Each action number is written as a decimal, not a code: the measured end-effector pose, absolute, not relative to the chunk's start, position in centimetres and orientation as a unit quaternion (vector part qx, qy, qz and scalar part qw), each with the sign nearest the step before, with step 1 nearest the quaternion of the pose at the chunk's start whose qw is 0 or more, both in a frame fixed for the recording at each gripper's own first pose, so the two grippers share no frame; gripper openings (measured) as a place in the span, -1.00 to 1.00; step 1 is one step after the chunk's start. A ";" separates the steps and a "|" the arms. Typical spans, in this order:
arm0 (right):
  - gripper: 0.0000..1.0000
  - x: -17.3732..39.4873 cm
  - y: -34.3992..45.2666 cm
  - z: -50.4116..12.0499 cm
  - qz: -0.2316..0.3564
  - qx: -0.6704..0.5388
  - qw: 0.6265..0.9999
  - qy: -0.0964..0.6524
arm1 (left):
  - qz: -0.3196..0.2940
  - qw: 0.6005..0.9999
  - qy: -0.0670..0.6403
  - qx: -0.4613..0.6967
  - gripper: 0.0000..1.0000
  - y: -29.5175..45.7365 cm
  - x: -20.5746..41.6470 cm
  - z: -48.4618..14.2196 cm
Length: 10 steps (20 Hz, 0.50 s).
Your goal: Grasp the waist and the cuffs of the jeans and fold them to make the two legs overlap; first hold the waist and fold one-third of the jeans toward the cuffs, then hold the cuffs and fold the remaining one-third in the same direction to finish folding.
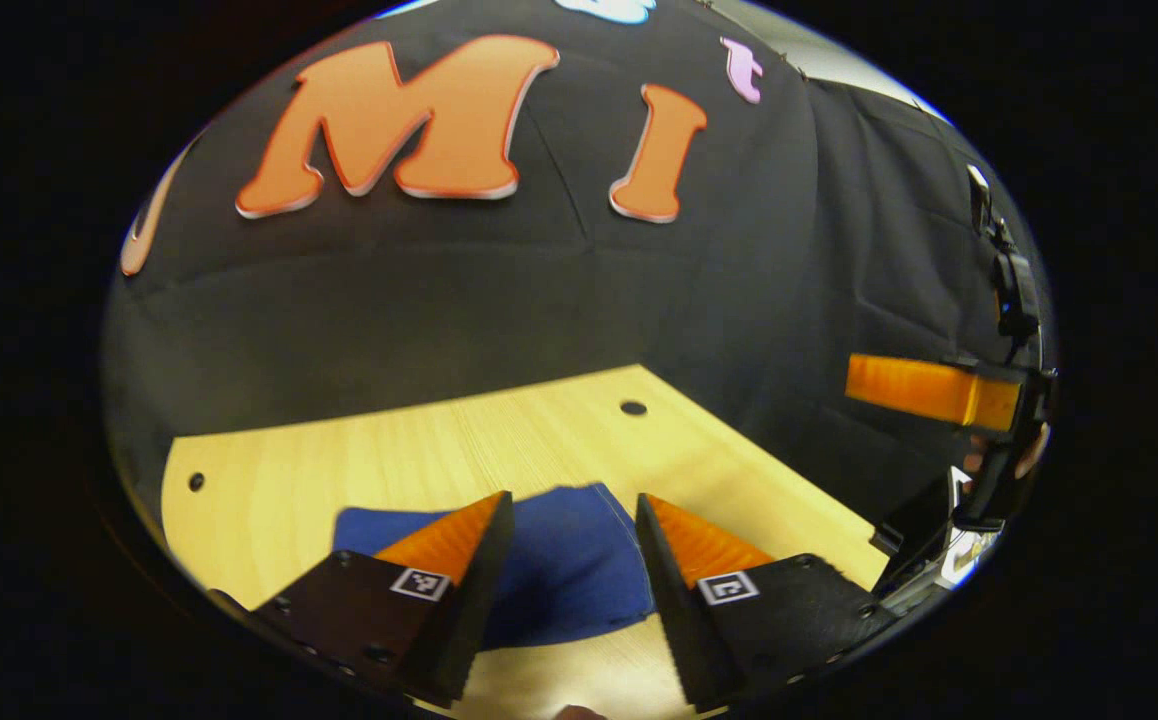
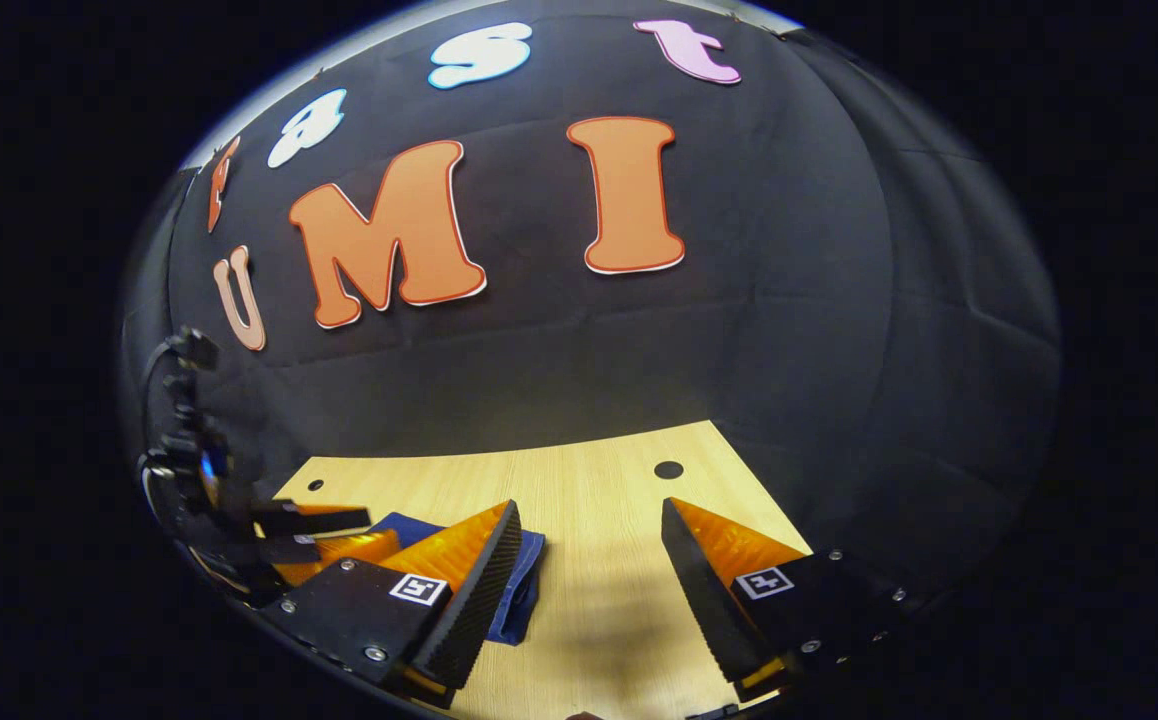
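Observation:
The blue jeans (image 1: 559,570) lie folded into a compact bundle on the wooden table (image 1: 419,450). In the left gripper view my left gripper (image 1: 572,515) hovers open just above the bundle, one finger on each side of it. The right gripper (image 1: 939,390) shows at the far right edge of that view, lifted off the table. In the right gripper view my right gripper (image 2: 589,525) stands open over bare wood, the jeans (image 2: 519,590) peeking out behind its left finger. The left gripper (image 2: 314,530) sits at the left there, over the jeans.
The table has small round holes (image 1: 633,408) (image 2: 668,469) near its far edge and ends against the black cloth wall (image 2: 579,350). Bare wood lies to the right of the jeans in the right gripper view.

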State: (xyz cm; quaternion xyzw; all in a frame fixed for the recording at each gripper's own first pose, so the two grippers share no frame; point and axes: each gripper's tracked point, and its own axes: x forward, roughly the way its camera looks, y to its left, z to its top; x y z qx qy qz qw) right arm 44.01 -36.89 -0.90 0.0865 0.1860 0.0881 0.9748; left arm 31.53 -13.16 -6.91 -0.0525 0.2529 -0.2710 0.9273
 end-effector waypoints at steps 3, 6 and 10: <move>0.79 44.3 -34.6 1.8 0.106 0.072 0.981 0.143 | -0.199 0.964 0.173 -0.029 0.89 -7.9 32.9 -1.5; 0.80 44.4 -32.7 5.6 0.105 0.046 0.991 0.071 | -0.134 0.986 0.102 0.006 0.92 -3.6 32.9 2.6; 0.78 43.5 -29.6 9.7 0.119 0.026 0.993 -0.005 | -0.069 0.997 0.042 -0.005 0.89 1.3 30.3 8.3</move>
